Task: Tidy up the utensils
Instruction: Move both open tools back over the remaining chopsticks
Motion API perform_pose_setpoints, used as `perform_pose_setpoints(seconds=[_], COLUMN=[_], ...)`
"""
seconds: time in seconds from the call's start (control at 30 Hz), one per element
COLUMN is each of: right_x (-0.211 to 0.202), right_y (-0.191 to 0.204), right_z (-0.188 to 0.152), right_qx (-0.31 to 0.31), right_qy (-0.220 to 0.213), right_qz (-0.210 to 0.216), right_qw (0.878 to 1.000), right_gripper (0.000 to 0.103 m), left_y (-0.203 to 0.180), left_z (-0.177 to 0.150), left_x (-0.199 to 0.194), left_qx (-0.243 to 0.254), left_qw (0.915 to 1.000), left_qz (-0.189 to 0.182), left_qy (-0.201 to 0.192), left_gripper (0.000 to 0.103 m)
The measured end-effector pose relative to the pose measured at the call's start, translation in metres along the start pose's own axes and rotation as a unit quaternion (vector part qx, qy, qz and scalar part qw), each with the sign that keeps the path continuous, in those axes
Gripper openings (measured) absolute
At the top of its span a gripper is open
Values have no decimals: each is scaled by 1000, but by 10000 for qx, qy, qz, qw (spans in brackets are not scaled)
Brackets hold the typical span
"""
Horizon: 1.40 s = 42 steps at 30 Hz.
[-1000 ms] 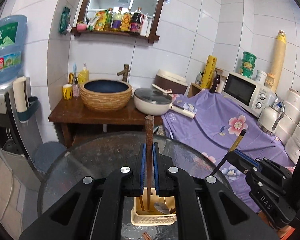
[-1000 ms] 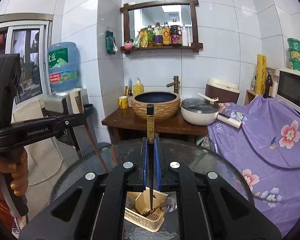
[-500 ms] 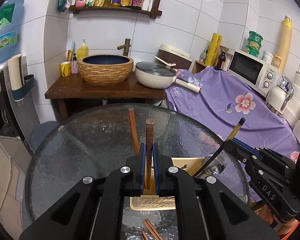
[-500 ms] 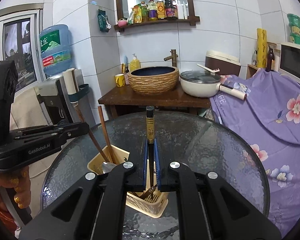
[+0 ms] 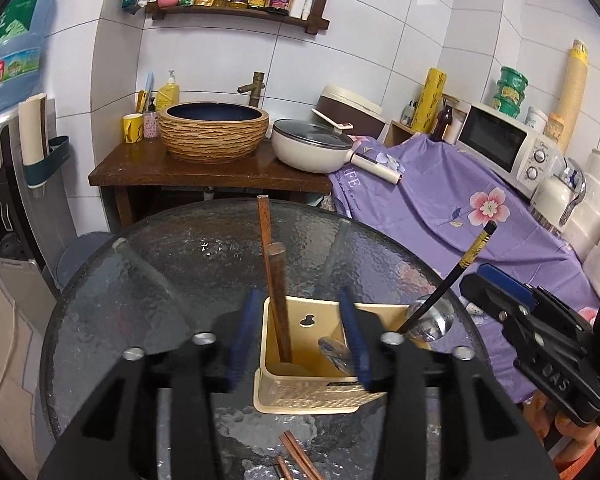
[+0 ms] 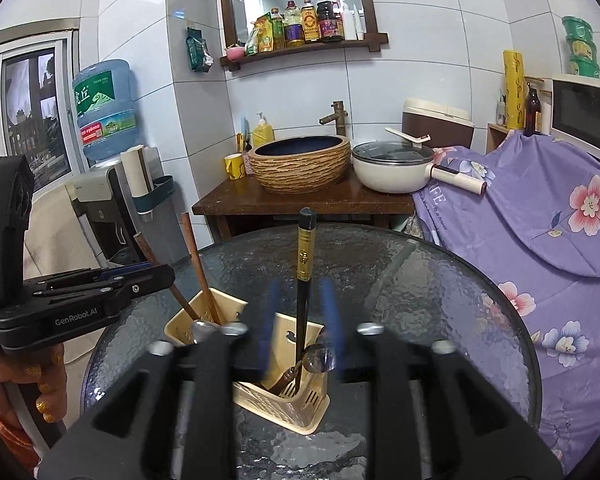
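pebbled glass table (image 5: pixel 148 280), seemingly plastic caddy (image 5: pixel 308 396), wooden chopsticks (image 5: pixel 274 280).

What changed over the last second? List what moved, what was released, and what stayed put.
Both tools came down over the holder. The left tool was clamped on a brown chopstick; its jaws are opening and the stick now stands in the holder. The right tool was clamped on a black chopstick; its jaws are opening too, that stick standing in the holder. The holder, table and loose chopsticks stayed put.

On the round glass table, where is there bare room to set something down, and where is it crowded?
The glass table is bare along its far rim, beyond the utensil caddy, and on its left side. It is crowded at the caddy, where both grippers' opening jaws flank chopsticks, and at the near edge, where loose chopsticks lie.
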State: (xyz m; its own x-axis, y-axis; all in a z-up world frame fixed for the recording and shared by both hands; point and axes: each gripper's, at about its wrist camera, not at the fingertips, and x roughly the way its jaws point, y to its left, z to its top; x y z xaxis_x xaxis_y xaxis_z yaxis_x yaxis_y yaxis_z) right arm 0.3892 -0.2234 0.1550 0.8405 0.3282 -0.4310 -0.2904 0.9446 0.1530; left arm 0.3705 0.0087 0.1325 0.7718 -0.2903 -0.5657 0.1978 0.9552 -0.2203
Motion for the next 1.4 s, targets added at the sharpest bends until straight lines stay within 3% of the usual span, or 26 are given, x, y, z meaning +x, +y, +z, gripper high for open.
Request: perform_pose_setpoints(seconds=[0.1, 0.17, 0.23, 0.3, 0.5, 0.63, 0.73, 1.07, 1.27, 1.4], right_x=[-16, -26, -38, -44, -31, -8, 4, 27, 32, 30], right_y=[3, 3, 5, 8, 19, 21, 32, 60, 54, 39], right_z=[-7, -15, -31, -53, -136, -184, -204, -216, -211, -206], right_qx=[-148, -172, -174, -244, -631, -435, -430, -678, -407, -31], right_qy=[-203, -197, -87, 116, 963, 1693, 2028, 2376, 2427, 2481], right_qz=[-161, -251, -160, 41, 45, 338, 511, 375, 340, 578], right_qw=[9996, 9993, 9997, 9996, 9933, 9840, 9769, 9683, 9687, 9670], right_gripper=[54, 54, 64, 72, 72, 70, 66, 59, 56, 56], left_y=[1, 2, 6, 7, 23, 30, 30, 41, 40, 39], left_z=[-8, -18, -35, -58, -137, -181, -200, -215, -218, -220], left_x=[-11, -21, -31, -36, -35, -27, -27, -39, -38, -38], left_qx=[-25, -26, -5, 129, 216, 127, 237, 178, 137, 128], left_qw=[9999, 9998, 9998, 9998, 9980, 9949, 9924, 9910, 9916, 9919], left_qz=[-24, -40, -36, 81, 442, 542, 760, 942, 857, 838], left_qy=[-100, -193, -209, -96, 395, 838, 936, 938, 960, 947], left_gripper=[60, 81, 88, 88, 85, 69, 66, 65, 65, 65])
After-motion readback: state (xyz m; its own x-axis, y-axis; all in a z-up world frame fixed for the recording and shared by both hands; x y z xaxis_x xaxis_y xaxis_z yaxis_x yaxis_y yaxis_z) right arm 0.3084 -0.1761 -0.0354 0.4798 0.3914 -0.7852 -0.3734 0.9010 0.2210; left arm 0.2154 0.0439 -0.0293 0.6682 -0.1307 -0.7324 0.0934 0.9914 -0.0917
